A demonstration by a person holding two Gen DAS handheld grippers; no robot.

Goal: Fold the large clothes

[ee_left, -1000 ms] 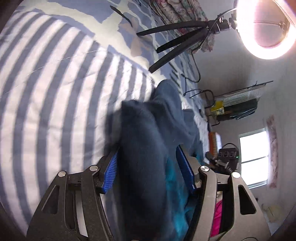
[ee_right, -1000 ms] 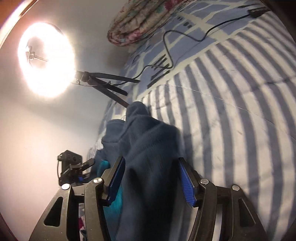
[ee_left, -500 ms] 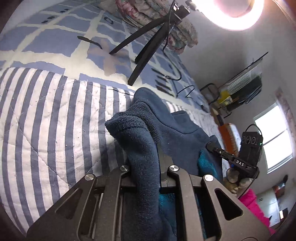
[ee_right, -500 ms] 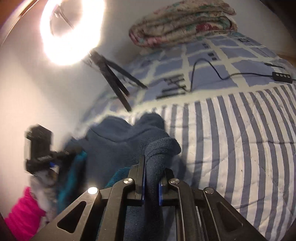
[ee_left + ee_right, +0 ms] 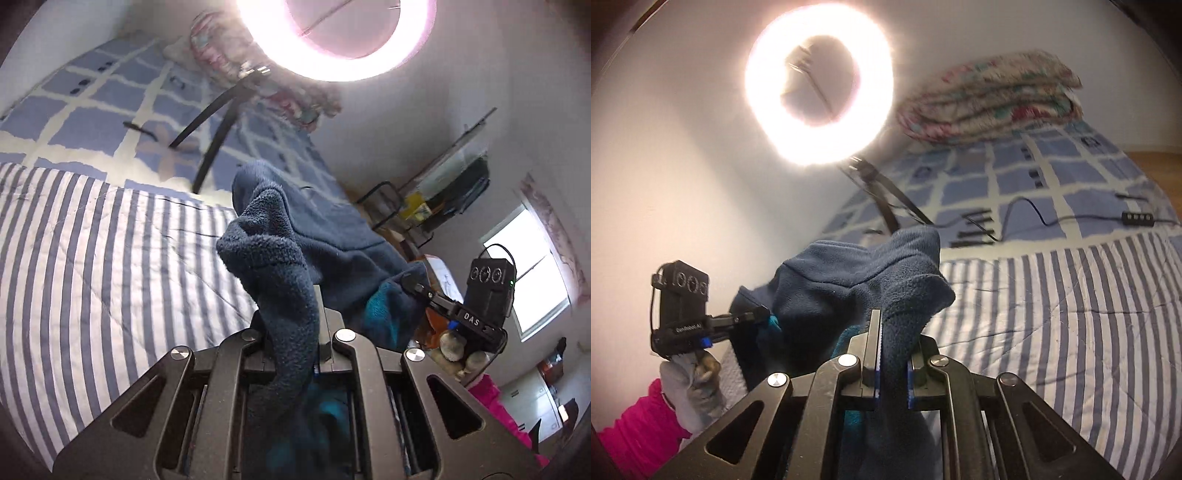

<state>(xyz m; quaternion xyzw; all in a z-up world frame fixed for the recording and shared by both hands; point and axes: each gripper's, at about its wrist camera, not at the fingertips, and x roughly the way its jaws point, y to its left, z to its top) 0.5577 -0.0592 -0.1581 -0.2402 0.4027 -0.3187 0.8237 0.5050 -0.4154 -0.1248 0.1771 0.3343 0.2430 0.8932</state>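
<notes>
Nearest the lens, the left gripper (image 5: 295,314) has its jaws clamped together on a thick bunch of the dark blue fleece garment (image 5: 295,236), which hangs out of the jaws toward the camera and bulges up beyond them. The right gripper (image 5: 892,354) is likewise pinched hard on its own fold of the same fleece (image 5: 849,280), blue pads pressed against the cloth on both sides. The garment seems to be held up off the striped bedspread (image 5: 92,277) between the two tools, with a teal lining (image 5: 376,306) showing near the far grip.

From each camera the other tool shows just beyond the cloth, gripped by a gloved hand (image 5: 690,384) in a pink sleeve.

Farther out stand the tripod (image 5: 218,125), the ring light (image 5: 818,81) and, at the far end of the bed, a folded floral blanket (image 5: 993,99); a cable (image 5: 1027,210) lies on the checked part of the cover.

The risks, as I judge them: each grip holds a wad rather than a clean edge, so the fleece could slip out or spread unevenly, giving a crooked fold. Swinging the bulky cloth far forward might also catch the tripod legs and tip the light.
</notes>
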